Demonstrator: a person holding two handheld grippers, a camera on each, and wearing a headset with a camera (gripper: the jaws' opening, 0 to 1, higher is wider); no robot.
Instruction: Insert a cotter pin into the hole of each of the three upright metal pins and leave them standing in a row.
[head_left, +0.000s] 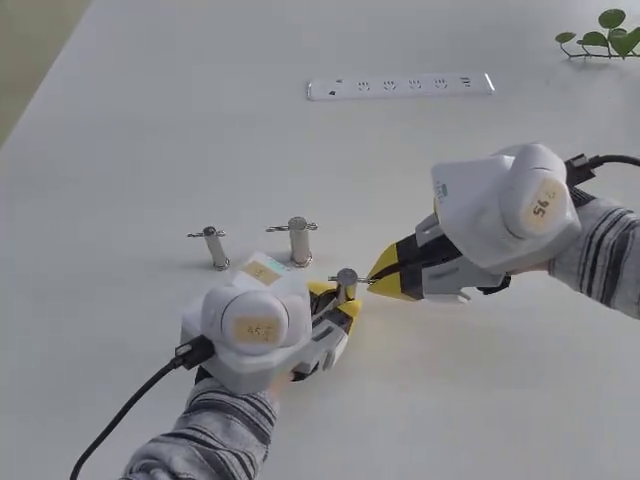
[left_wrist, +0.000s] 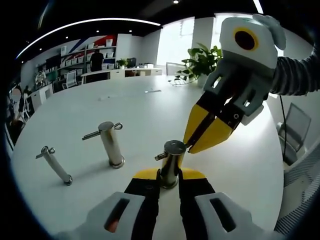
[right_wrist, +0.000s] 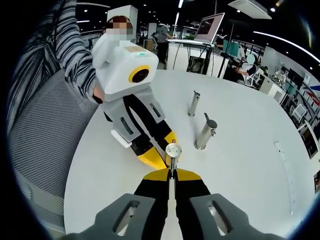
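Three upright metal pins stand on the white table. The far-left pin (head_left: 215, 248) and the middle pin (head_left: 298, 241) each carry a cotter pin through the top. My left gripper (head_left: 340, 305) is shut on the lower shaft of the nearest pin (left_wrist: 171, 161), holding it upright. From the right, my right gripper (head_left: 378, 278) is shut on a thin cotter pin (head_left: 362, 279) at that pin's head. In the left gripper view the cotter pin's tip (left_wrist: 160, 156) sticks out of the pin's far side. The right gripper view has the pin's head (right_wrist: 173, 149) just beyond my closed yellow fingertips (right_wrist: 160, 176).
A white power strip (head_left: 400, 86) lies at the back of the table, and a green plant (head_left: 605, 35) sits at the far right corner. A black cable (head_left: 130, 410) trails from the left gripper toward the front edge.
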